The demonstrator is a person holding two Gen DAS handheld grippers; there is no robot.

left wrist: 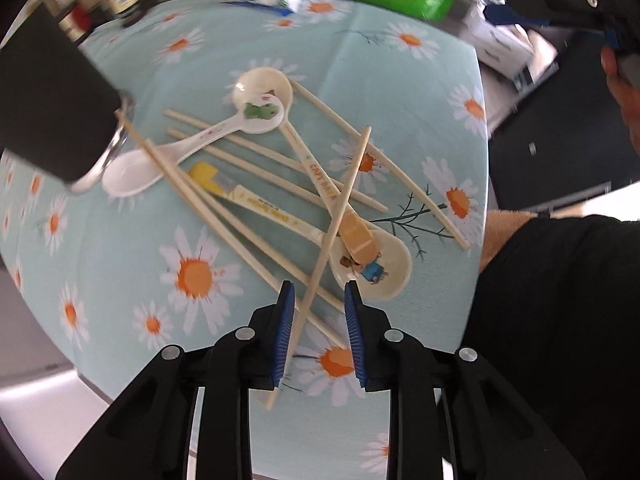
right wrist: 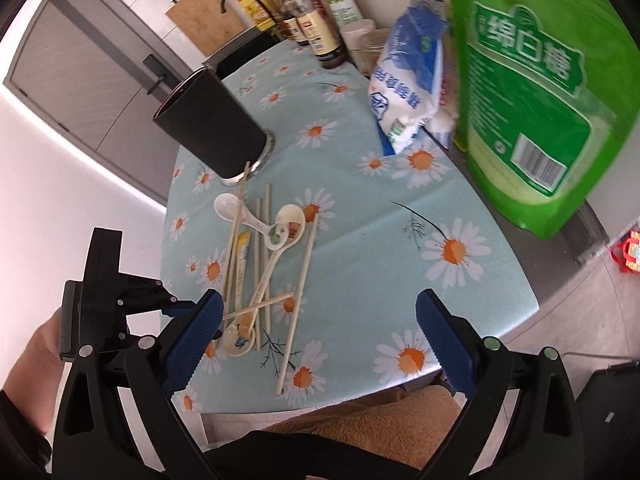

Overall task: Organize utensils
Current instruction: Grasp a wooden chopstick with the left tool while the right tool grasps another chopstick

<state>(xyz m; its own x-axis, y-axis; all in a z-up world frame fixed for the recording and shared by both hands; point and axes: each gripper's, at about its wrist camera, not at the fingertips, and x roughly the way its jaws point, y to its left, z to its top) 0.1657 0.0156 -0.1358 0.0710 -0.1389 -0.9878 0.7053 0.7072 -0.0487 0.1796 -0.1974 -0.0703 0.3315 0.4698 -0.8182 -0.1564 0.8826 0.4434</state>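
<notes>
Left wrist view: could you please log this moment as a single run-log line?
left gripper: open, straddling chopstick | right gripper: open, empty | holder: upright, one chopstick leaning on it | spoons: on tablecloth

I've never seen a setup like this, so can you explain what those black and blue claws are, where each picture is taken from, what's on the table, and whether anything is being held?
The claws are hand-held two-finger grippers, one in each of a person's hands, each with a fisheye camera looking along its fingers. One picture comes from the left gripper, the other from the right gripper.

On the daisy tablecloth lies a jumbled pile of chopsticks and spoons. A dark cup stands behind the pile, with bottles and bags, one green bag, further back.

Nothing is held. The left gripper is open, its blue pads either side of one chopstick without pinching it. The right gripper is wide open, away from the pile.
</notes>
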